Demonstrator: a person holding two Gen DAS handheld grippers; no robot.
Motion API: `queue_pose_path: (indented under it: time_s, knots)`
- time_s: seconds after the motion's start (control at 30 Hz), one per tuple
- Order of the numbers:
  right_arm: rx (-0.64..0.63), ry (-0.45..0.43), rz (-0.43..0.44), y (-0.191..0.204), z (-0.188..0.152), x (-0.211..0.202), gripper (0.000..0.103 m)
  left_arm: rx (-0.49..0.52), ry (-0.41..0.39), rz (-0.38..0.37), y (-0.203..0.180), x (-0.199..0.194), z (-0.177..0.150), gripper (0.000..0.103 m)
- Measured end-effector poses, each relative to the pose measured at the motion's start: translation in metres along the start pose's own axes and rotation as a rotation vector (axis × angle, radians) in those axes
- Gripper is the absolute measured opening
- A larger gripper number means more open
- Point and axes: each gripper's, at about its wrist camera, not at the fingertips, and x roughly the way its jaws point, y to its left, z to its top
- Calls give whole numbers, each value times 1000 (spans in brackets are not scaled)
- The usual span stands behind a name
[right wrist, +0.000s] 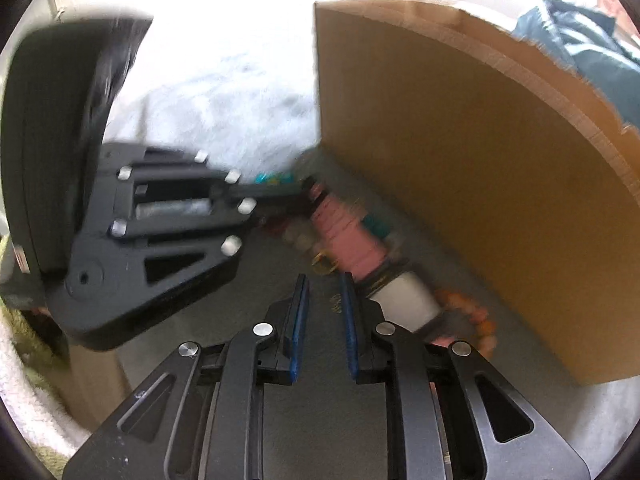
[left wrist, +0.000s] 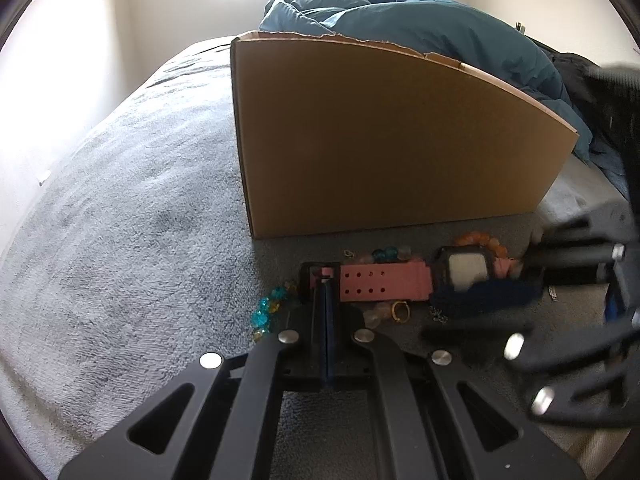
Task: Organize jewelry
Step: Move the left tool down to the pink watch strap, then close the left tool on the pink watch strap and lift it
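The left gripper has its jaws pressed together on the end of the pink strap of a watch; its blue pads meet with no gap at the strap's tip. In the right wrist view the same gripper comes in from the left, its fingers closed at the strap's far end.

The right gripper has a narrow gap between its blue pads and holds nothing. Its right finger lies just beside the watch case; whether it touches is unclear because of blur. In the left wrist view it is a dark blur at the right, reaching toward the case end of the watch.

The watch lies flat on a grey blanket, strap to the left and pale square face to the right. Around it lie loose pieces: teal beads at its left, an orange bead bracelet behind the case, a gold ring and a small chain on the near side, and a dark blue item just near of the case.

Just beyond the jewelry stands a cardboard box, its near wall upright. A teal duvet is heaped behind it.
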Motion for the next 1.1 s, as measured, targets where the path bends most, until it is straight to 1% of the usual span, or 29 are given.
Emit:
queue_pose_path:
  time_s: [0.07, 0.17, 0.2, 0.27, 0.33, 0.43, 0.47, 0.5, 0.57, 0.6, 0.67, 0.77, 0.83, 0.93, 1.03, 1.07, 1.1]
  knots:
    - [-2, 11, 33, 7, -6, 0, 17, -4, 2, -4, 0, 1, 1, 0]
    - [52, 3, 88, 5, -14, -11, 17, -10, -4, -10, 1, 0, 1, 0]
    - [69, -3, 91, 3, -16, -15, 18, -14, -7, -13, 2, -1, 2, 0]
    - [95, -20, 60, -1, -23, -27, 26, -34, -17, -26, 6, -4, 2, 2]
    - [111, -45, 14, -1, -28, -38, 39, -61, -34, -48, 13, -11, 3, 2]
    - [173, -87, -56, -9, -45, -61, 48, -94, -44, -75, 21, -18, 6, 7]
    - [208, -96, -82, -15, -51, -67, 49, -104, -41, -85, 23, -18, 7, 14]
    - [236, -100, -106, -20, -55, -70, 49, -117, -35, -95, 25, -18, 8, 27]
    - [302, -106, -148, -38, -62, -77, 50, -163, -30, -92, 32, -16, 11, 37]
    - [346, -112, -165, -49, -66, -79, 50, -180, -27, -94, 34, -14, 13, 37]
    - [423, -131, -174, -67, -76, -84, 50, -194, -19, -96, 37, -10, 17, 37]
    - [521, -143, -161, -86, -90, -84, 50, -183, 9, -99, 34, 0, 20, 37]
    - [571, -133, -162, -97, -102, -84, 50, -182, 15, -116, 36, 5, 24, 37]
    - [604, -110, -174, -101, -108, -78, 49, -184, 14, -144, 36, 9, 26, 37]
    - [652, -112, -137, -107, -114, -70, 50, -187, 18, -169, 37, 12, 27, 37]
    - [670, -112, -122, -103, -112, -74, 50, -184, 16, -178, 36, 11, 26, 37]
    - [690, -112, -108, -102, -112, -68, 50, -182, 15, -186, 35, 11, 25, 37]
